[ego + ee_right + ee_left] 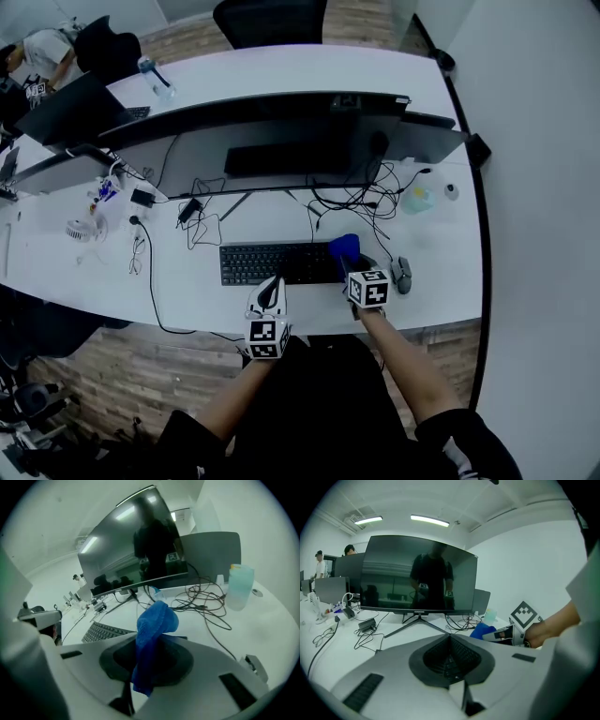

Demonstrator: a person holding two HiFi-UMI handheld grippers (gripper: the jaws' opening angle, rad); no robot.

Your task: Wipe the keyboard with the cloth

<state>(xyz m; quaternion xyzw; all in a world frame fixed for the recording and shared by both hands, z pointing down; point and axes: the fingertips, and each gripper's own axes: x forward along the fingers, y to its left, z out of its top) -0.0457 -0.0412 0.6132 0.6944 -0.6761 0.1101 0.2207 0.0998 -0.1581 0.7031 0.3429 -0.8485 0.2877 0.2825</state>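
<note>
A black keyboard lies on the white desk in front of a wide monitor. My right gripper is shut on a blue cloth and holds it over the keyboard's right end. In the right gripper view the cloth bunches up between the jaws, with the keyboard to the left below. My left gripper is shut and holds nothing. It hovers at the keyboard's front edge near the middle. The left gripper view shows the cloth to the right.
A black mouse sits just right of the keyboard. Tangled cables and a pale bottle lie behind it. A charger, glasses and a small fan are on the left. The desk's front edge runs under my arms.
</note>
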